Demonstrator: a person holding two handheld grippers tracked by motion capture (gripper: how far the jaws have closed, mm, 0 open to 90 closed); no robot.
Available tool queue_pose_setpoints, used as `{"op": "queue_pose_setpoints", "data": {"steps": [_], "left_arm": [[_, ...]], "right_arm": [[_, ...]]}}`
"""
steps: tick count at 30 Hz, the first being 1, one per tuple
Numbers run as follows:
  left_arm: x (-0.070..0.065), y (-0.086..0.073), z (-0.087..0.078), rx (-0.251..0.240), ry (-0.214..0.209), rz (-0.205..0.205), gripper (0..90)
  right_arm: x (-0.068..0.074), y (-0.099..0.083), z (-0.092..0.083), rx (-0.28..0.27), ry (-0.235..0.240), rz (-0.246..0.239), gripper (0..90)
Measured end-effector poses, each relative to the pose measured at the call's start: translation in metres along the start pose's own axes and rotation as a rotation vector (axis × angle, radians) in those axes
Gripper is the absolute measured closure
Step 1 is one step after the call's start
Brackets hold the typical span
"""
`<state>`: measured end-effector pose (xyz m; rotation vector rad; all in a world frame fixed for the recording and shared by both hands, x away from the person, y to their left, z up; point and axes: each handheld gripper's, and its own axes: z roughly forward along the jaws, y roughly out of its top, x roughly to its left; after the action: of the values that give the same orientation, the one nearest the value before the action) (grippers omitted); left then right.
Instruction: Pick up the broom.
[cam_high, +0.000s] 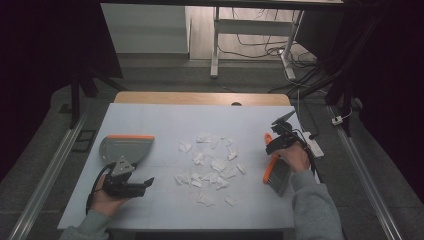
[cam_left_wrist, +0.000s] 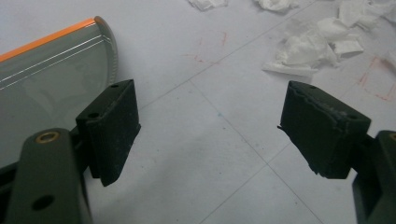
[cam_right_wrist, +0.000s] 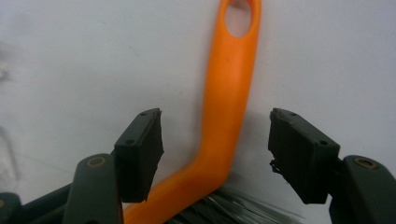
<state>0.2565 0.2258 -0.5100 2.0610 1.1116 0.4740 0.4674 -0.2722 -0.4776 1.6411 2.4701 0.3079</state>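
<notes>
Orange brush handle sits between the right tool's parted pads, bristles cut off; left tool gapes, empty.

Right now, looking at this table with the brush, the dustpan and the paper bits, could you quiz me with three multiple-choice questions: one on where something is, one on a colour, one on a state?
1. Where do the paper scraps lie?
A. in the dustpan
B. mid-table, between dustpan and brush
C. on the floor

2. What colour is the brush handle?
A. orange
B. blue
C. white

3. How does the right hand-held gripper stand to the handle?
A. clamped shut on it
B. far away from it
C. open, jaws on either side of it

Answers:
1 B: the scraps sit between the dustpan and the brush in the high view.
2 A: the handle is orange in the right gripper view.
3 C: gaps show between both pads and the handle.
</notes>
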Motion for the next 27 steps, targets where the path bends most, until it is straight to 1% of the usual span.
{"op": "queue_pose_setpoints", "data": {"steps": [2,3,4,7,8,9,12,14,17,18,19,20,22,23,27], "left_arm": [[0.000,0.000,0.000,-0.001,0.001,0.000,20.5],[0.000,0.000,0.000,-0.001,0.001,0.000,20.6],[0.000,0.000,0.000,0.002,0.000,0.004,20.6],[0.000,0.000,0.001,0.004,0.000,0.005,20.6],[0.000,0.000,0.001,0.005,0.003,0.006,20.5],[0.000,0.000,0.001,0.005,0.003,0.006,20.5],[0.000,-0.001,0.000,0.003,0.006,0.005,20.5],[-0.001,-0.001,-0.001,0.002,0.007,0.007,20.5],[-0.001,-0.001,-0.001,0.003,0.009,0.010,20.5],[-0.001,-0.001,-0.001,0.003,0.010,0.010,20.5],[-0.001,-0.001,-0.001,0.003,0.012,0.009,20.5],[-0.001,-0.002,-0.001,0.003,0.013,0.007,20.5],[-0.001,-0.002,-0.001,0.003,0.014,0.007,20.5],[-0.001,-0.002,-0.001,0.004,0.014,0.007,20.6],[0.000,-0.002,-0.002,0.003,0.016,0.006,20.7]], "right_arm": [[-0.001,0.000,0.003,0.017,0.000,0.013,38.8],[-0.001,0.000,0.003,0.017,0.000,0.013,38.8],[-0.002,-0.001,0.005,0.025,-0.006,0.026,42.2],[-0.002,-0.002,0.008,0.045,-0.012,0.032,45.4],[-0.001,-0.002,0.009,0.058,-0.027,0.028,52.7],[-0.001,-0.001,0.009,0.063,-0.040,0.023,54.6],[0.001,-0.001,0.008,0.078,-0.026,0.041,61.0],[0.003,-0.001,0.008,0.085,-0.042,0.051,63.7],[0.004,-0.002,0.008,0.087,-0.046,0.061,64.9],[0.004,-0.002,0.008,0.084,-0.042,0.057,66.3],[0.001,-0.003,0.008,0.081,-0.032,0.057,69.9],[0.001,-0.004,0.008,0.081,-0.027,0.041,70.1],[-0.001,-0.004,0.007,0.084,-0.020,0.046,70.2],[-0.002,-0.005,0.007,0.076,-0.005,0.046,70.3],[-0.006,-0.007,0.005,0.066,0.024,0.036,70.5]]}}
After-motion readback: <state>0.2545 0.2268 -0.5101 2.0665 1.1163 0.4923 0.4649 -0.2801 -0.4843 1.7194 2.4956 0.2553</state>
